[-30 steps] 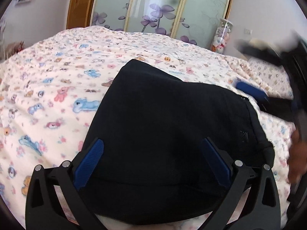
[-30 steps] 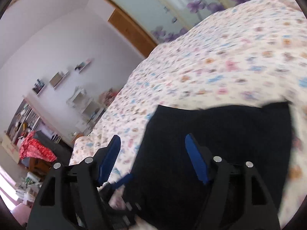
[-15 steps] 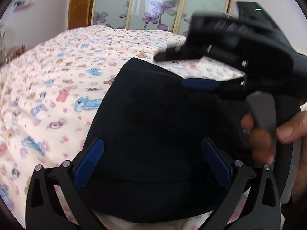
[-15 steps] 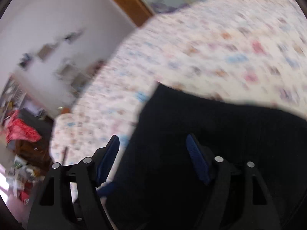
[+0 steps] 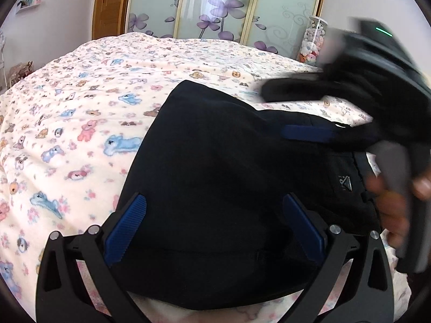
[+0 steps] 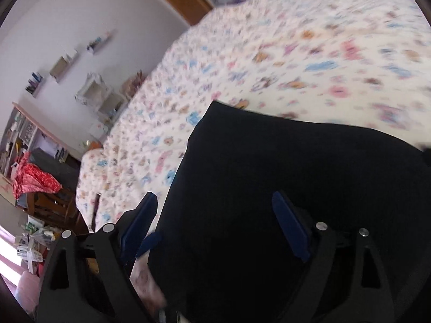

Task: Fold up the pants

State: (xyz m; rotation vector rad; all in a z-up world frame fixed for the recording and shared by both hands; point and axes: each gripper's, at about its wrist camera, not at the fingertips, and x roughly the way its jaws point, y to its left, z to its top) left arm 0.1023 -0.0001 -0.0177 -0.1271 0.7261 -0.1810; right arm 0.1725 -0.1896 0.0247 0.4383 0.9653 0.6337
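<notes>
Black pants (image 5: 221,177) folded into a compact stack on the animal-print bedspread (image 5: 80,113). Left gripper (image 5: 214,226) wide open, hovering over the stack's near edge. Right gripper (image 6: 215,220) also spread open above the fabric, gripping nothing; blurred.

Only mark seen: small pale logo (image 5: 345,182) on black pants (image 5: 215,188), right side near waistband. Triangular emblem; characters not legible. No other text readable.

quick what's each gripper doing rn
left gripper: open, holding nothing, over the pants
right gripper: open, holding nothing, over the pants
</notes>
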